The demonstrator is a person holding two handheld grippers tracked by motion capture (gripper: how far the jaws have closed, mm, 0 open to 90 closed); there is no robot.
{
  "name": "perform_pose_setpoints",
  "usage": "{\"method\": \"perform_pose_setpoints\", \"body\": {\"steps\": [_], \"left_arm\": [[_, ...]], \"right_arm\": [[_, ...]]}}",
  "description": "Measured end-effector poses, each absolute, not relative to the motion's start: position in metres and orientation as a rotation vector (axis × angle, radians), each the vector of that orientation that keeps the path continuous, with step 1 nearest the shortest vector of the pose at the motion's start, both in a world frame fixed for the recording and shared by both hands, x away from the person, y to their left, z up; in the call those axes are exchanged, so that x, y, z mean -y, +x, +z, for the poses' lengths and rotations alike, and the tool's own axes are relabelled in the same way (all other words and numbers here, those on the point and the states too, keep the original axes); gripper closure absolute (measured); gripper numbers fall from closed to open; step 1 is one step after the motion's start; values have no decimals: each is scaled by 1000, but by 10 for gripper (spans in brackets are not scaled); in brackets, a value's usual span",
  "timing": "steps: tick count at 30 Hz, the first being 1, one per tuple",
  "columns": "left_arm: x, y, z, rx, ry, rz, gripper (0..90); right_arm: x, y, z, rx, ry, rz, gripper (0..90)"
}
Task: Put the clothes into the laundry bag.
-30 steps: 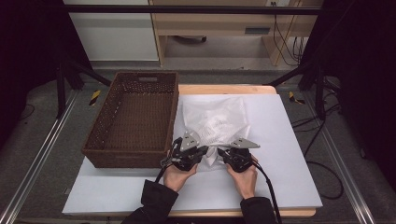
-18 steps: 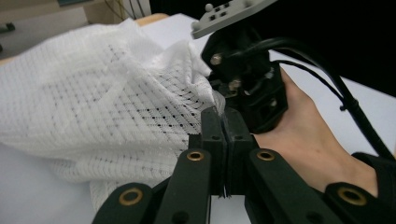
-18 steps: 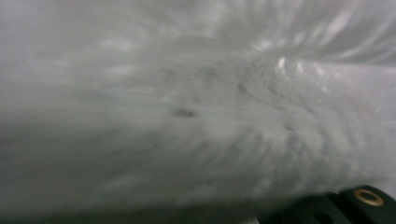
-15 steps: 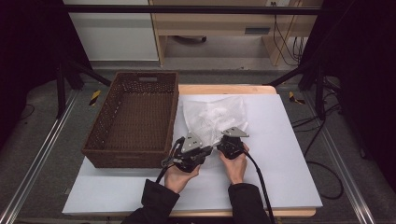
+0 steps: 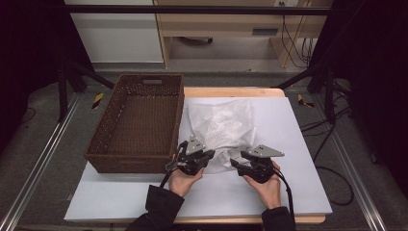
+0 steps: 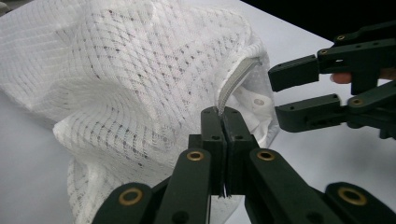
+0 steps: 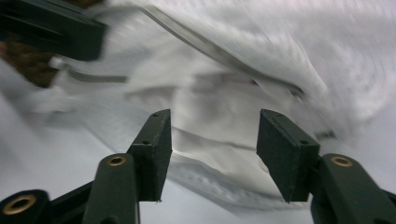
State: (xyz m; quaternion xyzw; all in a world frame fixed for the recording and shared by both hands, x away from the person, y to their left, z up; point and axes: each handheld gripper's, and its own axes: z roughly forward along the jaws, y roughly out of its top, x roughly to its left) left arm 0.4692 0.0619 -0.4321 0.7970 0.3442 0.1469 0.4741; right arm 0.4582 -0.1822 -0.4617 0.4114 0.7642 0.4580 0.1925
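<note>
Table (image 5: 298,192): flat and white, with a wooden edge at the far side.

Basket (image 5: 139,122): brown and woven, sitting on the left part of the table, open at the top, looks bare inside.

Mesh bag (image 5: 223,127): white and see-through, crumpled, lying on the table just right of the basket. Soft netting with a thick strip along its opening (image 6: 233,84).

Bag's spot: middle of the table, between the basket and the bare white part on the right, just past both grippers.

Left gripper (image 5: 202,156): held in the left hand (image 5: 183,180), right at the near edge of the bag, close to the basket's near corner.

Left gripper's jaws: pressed tight together, with the bag's thick strip pinched between them, seen well in the left gripper view (image 6: 223,128).

Right gripper (image 5: 238,165): held in the right hand (image 5: 267,185), just beside the bag's near right edge, pointing left at it.

Right gripper's jaws: spread apart, with a wide gap, holding nothing. Same gap seen in the right gripper view (image 7: 212,140), with blurry white bag folds past it.

Two grippers: near each other, not touching, with a bit of bag between them.

Cables (image 5: 288,192): black, running back along both arms toward the near edge.
</note>
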Motion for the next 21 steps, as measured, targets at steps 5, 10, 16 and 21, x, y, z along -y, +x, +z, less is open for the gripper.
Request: {"method": "perform_pose_setpoints", "body": {"steps": [5,10,16,21], "left_arm": [[-61,469,-434,-840,1955,375,889],[-62,469,-434,-842,1956,374,889],[-65,469,-432,-843,1942,379,888],[-65,469,-432,-848,1930,377,888]], "right_arm": [[174,477,-487,-2166,1240,1155,436],[173,485,-485,-2177,1274,1115,879],[172,479,-476,-2163,1253,1158,900],[156,478,-478,-2156,1213,1194,429]]}}
